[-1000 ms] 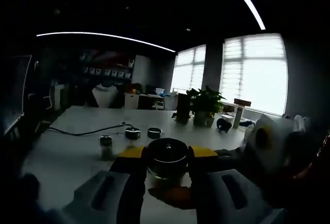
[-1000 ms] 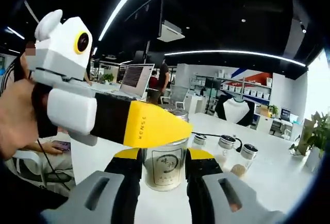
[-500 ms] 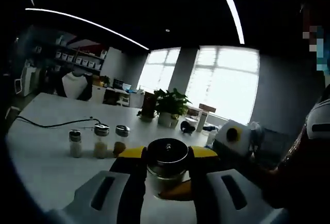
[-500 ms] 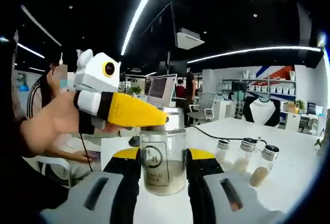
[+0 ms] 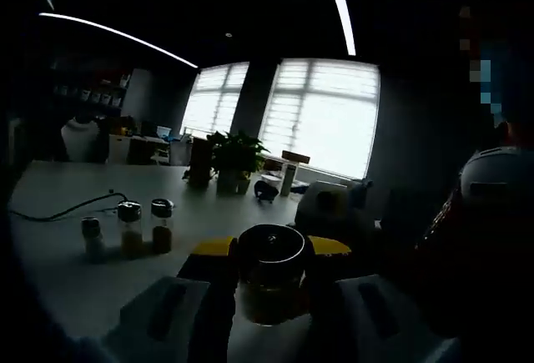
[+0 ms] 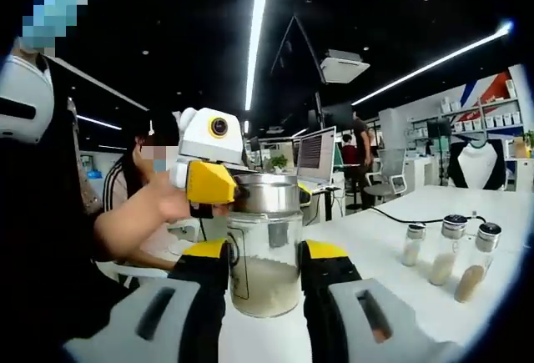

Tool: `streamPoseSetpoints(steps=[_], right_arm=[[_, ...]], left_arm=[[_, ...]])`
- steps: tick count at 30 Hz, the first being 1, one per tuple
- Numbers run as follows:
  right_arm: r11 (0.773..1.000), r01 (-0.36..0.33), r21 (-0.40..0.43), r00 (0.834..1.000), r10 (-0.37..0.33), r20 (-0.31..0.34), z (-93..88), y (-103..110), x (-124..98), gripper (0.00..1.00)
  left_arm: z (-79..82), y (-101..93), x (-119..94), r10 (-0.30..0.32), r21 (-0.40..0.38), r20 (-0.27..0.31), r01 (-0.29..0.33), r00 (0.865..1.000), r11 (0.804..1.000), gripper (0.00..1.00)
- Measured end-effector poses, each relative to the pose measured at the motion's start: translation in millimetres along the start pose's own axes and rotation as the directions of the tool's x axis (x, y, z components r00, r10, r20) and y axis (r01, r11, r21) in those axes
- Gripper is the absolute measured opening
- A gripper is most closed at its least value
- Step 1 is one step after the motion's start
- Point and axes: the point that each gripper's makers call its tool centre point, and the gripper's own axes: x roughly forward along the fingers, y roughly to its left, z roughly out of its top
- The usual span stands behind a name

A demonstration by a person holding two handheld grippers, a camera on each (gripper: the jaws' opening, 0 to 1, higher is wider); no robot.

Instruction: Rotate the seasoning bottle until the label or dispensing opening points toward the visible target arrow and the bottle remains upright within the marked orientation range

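While both grippers meet on one jar, the seasoning bottle (image 6: 265, 250) stands upright between the right gripper (image 6: 265, 275)'s two yellow-tipped fingers (image 6: 324, 254), and those fingers press against its glass sides, pinching it low on the body. Pale seasoning fills the lower part of the glass, and a round label edge peeks out on the side facing the left-hand finger. Above the fingers sits the shiny metal cap (image 6: 265, 194), and the left gripper (image 6: 219, 186) reaches in from the left of the right gripper view, its yellow tips closed on that cap, a person's hand (image 6: 163, 200) wrapped behind it.

Over to the left gripper view: the same bottle (image 5: 271, 275) is seen from above, its dark round lid right between the left gripper's own fingers (image 5: 210, 248), which clamp it from both sides. Beyond the fingers and to their right, the pale body of the right gripper (image 5: 329, 209) sits close behind the jar.

Out past the right gripper's fingers, on the white table (image 6: 392, 238), three small shakers (image 6: 449, 250) stand in a row, well apart from the bottle. A dark cable (image 6: 400, 210) trails behind them, and an open laptop (image 6: 315, 153) rests farther back.
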Motion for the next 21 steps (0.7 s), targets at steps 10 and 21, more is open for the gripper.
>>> streamPoseSetpoints(steps=[10,21], right_arm=[[0.976,0.212,0.054,0.977,-0.210,-0.030,-0.1,-19.7,15.4,0.31],[0.880,0.470,-0.072,0.866,-0.475,-0.154,-16.1,-53.9,25.0,0.31]], left_arm=[[8.6,23.8,-0.2,0.142,-0.030,0.062,-0.140,0.988,0.990,0.33],[-1.8,56.2,-4.5,0.407,-0.046,0.055,-0.405,0.912,0.913,0.32]])
